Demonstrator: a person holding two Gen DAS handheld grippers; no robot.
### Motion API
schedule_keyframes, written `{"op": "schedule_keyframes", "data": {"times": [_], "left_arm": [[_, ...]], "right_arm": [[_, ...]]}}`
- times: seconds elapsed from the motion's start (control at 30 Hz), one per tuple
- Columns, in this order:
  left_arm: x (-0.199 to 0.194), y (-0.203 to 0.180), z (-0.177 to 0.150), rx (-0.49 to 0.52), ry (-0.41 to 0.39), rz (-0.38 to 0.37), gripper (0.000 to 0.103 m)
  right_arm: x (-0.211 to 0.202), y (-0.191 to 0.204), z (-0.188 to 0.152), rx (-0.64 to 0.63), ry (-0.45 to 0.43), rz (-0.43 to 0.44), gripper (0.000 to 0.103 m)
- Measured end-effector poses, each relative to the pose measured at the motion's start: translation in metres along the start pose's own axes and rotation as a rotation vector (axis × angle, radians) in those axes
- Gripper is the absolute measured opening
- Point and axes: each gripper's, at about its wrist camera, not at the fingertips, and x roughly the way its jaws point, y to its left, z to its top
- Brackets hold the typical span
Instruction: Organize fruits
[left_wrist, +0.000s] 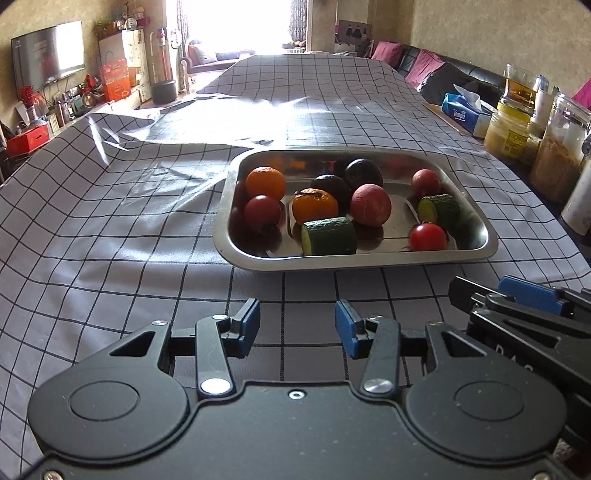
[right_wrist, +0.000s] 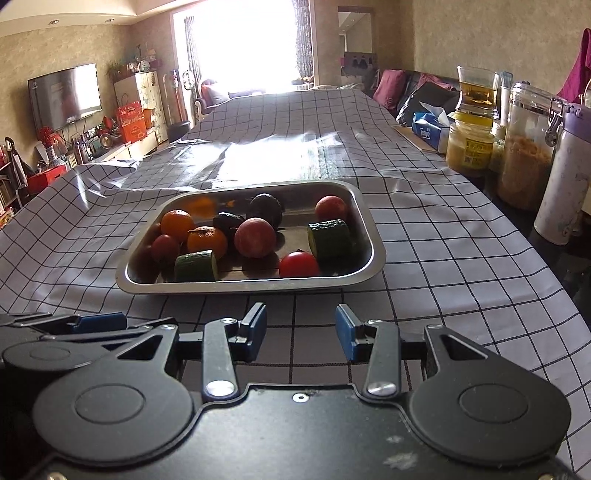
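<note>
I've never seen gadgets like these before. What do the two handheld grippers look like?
Both look alike. The left gripper and right gripper have matte black bodies with two round discs, black linkage bars with silver pivots and screws, and two fingers faced with blue pads. No cables or sleeves show.

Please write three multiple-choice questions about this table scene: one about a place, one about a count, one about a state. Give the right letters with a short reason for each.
1. Where are the cucumber pieces?
A. on the checked cloth
B. inside the metal tray
C. between gripper fingers

2. How many orange mandarins lie in the tray?
A. two
B. four
C. none

3. What state is the left gripper in?
A. shut on a tomato
B. shut on the tray rim
C. open, holding nothing

Answers:
1 B: both cucumber pieces lie within the metal tray.
2 A: two mandarins sit at the tray's left side.
3 C: the left gripper shows only the checked cloth between its blue pads, in front of the tray.
</note>
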Motion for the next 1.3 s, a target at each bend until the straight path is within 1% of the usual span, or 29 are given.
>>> {"op": "schedule_keyframes", "data": {"times": [1.3], "left_arm": [[-0.0099,0.0003,-0.0022,0.009,-0.043,0.045,0.054]], "right_arm": [[0.0098,0.0014,-0.0058,-0.011,0.039,-0.004,0.044]]}}
